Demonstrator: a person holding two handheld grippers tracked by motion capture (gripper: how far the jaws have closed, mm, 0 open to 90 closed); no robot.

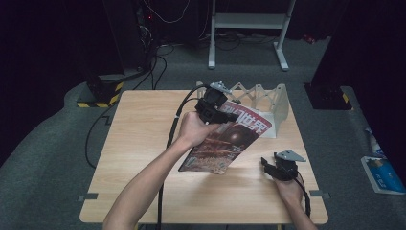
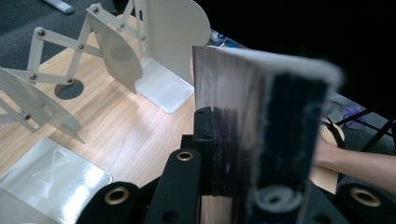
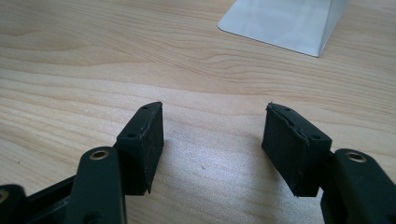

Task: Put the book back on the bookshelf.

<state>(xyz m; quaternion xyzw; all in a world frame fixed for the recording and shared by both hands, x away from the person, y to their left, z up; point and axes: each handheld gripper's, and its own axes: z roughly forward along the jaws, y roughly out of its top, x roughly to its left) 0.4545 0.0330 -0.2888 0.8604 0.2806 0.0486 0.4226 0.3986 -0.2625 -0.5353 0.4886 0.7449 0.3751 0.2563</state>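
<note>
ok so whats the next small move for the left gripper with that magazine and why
Probably carry it on toward the white expanding rack and stand it in a slot. The left gripper is shut on the magazine, lifted and tilted above the table, with the rack's dividers just beyond. The right gripper rests open.
</note>
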